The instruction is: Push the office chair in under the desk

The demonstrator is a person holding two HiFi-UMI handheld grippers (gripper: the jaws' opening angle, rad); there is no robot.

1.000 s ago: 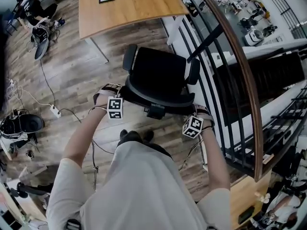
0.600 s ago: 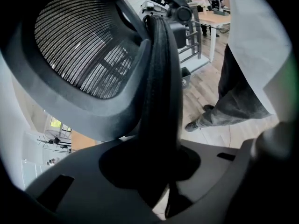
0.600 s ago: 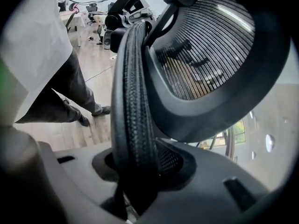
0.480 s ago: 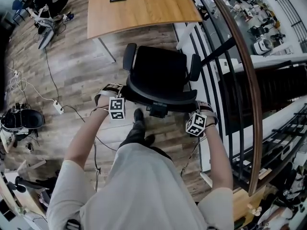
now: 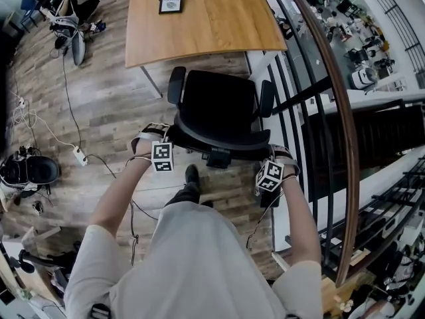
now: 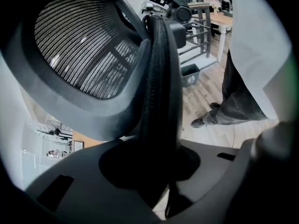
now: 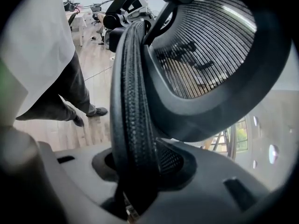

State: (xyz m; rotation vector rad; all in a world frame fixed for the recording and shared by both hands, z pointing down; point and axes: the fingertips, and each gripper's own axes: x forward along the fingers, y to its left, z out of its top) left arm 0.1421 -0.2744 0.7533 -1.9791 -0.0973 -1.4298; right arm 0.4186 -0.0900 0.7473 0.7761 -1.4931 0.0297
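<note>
The black office chair (image 5: pixel 220 108) faces the wooden desk (image 5: pixel 212 25), its seat front just short of the desk's near edge. My left gripper (image 5: pixel 157 145) is shut on the left rim of the mesh backrest (image 5: pixel 216 140), and my right gripper (image 5: pixel 269 167) is shut on its right rim. In the left gripper view the padded backrest rim (image 6: pixel 160 78) runs down between the jaws of the left gripper (image 6: pixel 156 174). The right gripper view shows the same rim (image 7: pixel 133 101) clamped in the right gripper (image 7: pixel 140 174).
A dark metal railing with a wooden handrail (image 5: pixel 323 78) runs close along the chair's right. A framed picture (image 5: pixel 170 0) lies on the desk. A power strip with cables (image 5: pixel 79 155) and a black round device (image 5: pixel 30 171) lie at left. The person's foot (image 5: pixel 192 175) is behind the chair.
The chair has rolled forward toward the desk with both grippers still on its backrest. The person has stepped forward behind it, and the desk edge now sits closer to the seat.
</note>
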